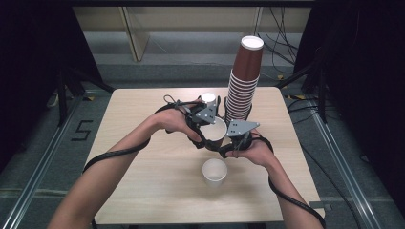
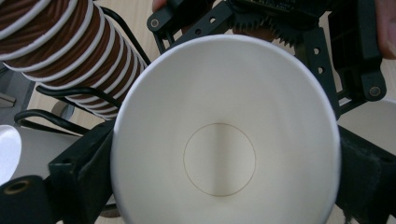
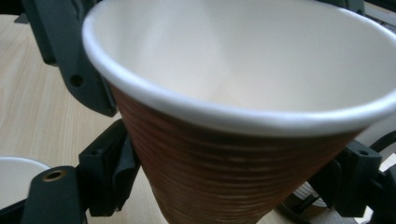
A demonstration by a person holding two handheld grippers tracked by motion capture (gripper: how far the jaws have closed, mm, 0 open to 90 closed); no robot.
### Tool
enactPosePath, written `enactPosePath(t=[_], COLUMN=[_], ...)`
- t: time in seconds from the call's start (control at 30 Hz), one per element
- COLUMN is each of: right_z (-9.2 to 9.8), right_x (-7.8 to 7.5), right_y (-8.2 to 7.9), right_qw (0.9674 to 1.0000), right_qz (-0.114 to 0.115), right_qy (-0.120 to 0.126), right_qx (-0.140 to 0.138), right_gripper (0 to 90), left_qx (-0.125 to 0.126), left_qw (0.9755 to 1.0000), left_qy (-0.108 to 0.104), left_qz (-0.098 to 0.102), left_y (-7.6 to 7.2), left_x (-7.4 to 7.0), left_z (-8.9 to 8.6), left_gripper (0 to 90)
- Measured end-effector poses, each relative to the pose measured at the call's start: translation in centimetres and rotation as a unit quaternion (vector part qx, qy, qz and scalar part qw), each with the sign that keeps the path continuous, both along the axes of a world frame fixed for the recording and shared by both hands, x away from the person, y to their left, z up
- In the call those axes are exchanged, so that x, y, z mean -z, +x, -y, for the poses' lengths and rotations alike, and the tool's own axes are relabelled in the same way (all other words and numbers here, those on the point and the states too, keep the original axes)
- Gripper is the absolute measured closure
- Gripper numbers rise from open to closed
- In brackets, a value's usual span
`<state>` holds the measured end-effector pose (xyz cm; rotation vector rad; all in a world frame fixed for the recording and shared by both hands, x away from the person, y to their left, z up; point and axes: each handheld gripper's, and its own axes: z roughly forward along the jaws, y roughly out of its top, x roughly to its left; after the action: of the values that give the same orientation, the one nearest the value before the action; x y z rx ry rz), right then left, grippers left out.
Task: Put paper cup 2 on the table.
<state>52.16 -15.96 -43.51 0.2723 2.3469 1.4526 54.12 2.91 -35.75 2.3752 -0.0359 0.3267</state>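
I see a brown ribbed paper cup (image 3: 243, 154), matt outside, smooth white inside with a rolled rim. The pale wood-grain laminate surface (image 1: 143, 176) looks satin. Each gripper's black plastic jaws appear matt, slightly rough.

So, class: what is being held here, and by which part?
A brown paper cup, by its side wall: the left gripper and the right gripper each have a jaw on either side.
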Motion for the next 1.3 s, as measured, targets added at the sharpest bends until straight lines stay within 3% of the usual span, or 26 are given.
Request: enactPosePath(t=[0.03,0.1,0.17,0.3,0.4,0.57,0.67,0.73,0.9,1.03,1.07,1.13,1.17,1.3], right_z=[0.2,0.5,0.6,1.6,2.6,4.3,5.0,5.4,5.9,6.2,6.3,6.4,6.6,6.9], right_x=[-0.2,-0.3,-0.3,-0.1,0.4,1.2,1.8,2.3,2.8,3.2,3.4,3.6,3.7,3.9], right_y=[0.1,0.0,0.1,0.1,-0.1,-0.8,-1.2,-1.7,-2.7,-3.7,-3.9,-4.6,-5.1,-5.6], right_qw=[1.0,0.9998,1.0,0.9994,0.9983,0.9958,0.9957,0.9947,0.9931,0.9928,0.9937,0.9924,0.9911,0.9921], right_qz=[-0.001,-0.011,-0.006,-0.024,-0.038,-0.057,-0.05,-0.066,-0.078,-0.081,-0.072,-0.082,-0.089,-0.081], right_qy=[0.008,0.011,0.005,0.002,0.015,0.031,0.03,0.02,0.018,0.004,0.0,0.0,0.001,0.001], right_qx=[0.001,0.01,0.006,0.024,0.041,0.065,0.072,0.076,0.086,0.089,0.086,0.092,0.099,0.096], right_gripper=[19.0,18.9,18.9,18.8,18.8,18.6,18.4,18.3,18.2,18.1,18.1,18.1,18.1,18.0], left_qx=[0.003,0.0,-0.001,-0.003,-0.008,-0.028,-0.049,-0.064,-0.09,-0.104,-0.106,-0.117,-0.127,-0.155], left_qw=[1.0,0.9997,0.9996,0.9984,0.997,0.9953,0.9923,0.9899,0.9839,0.9814,0.9811,0.979,0.9772,0.9692], left_qy=[0.001,-0.021,-0.029,-0.057,-0.076,-0.09,-0.11,-0.123,-0.151,-0.157,-0.157,-0.162,-0.164,-0.184], left_qz=[0.003,0.008,0.006,0.008,0.011,0.024,0.03,0.033,0.033,0.038,0.038,0.042,0.044,0.051], left_y=[0.1,0.1,0.0,-0.5,-0.9,-1.6,-2.1,-2.4,-3.2,-4.1,-4.2,-4.6,-4.9,-5.7], left_x=[-0.1,-0.2,-0.2,-0.5,-0.7,-0.3,0.4,1.0,2.0,3.1,3.3,3.9,4.2,5.2], left_z=[-0.1,-0.2,-0.4,-1.2,-2.0,-3.9,-5.1,-5.8,-7.5,-8.4,-8.5,-9.0,-9.3,-10.3], left_gripper=[6.0,5.6,5.6,3.4,2.8,1.7,1.3,1.2,1.2,1.1,1.0,1.0,0.9,0.7])
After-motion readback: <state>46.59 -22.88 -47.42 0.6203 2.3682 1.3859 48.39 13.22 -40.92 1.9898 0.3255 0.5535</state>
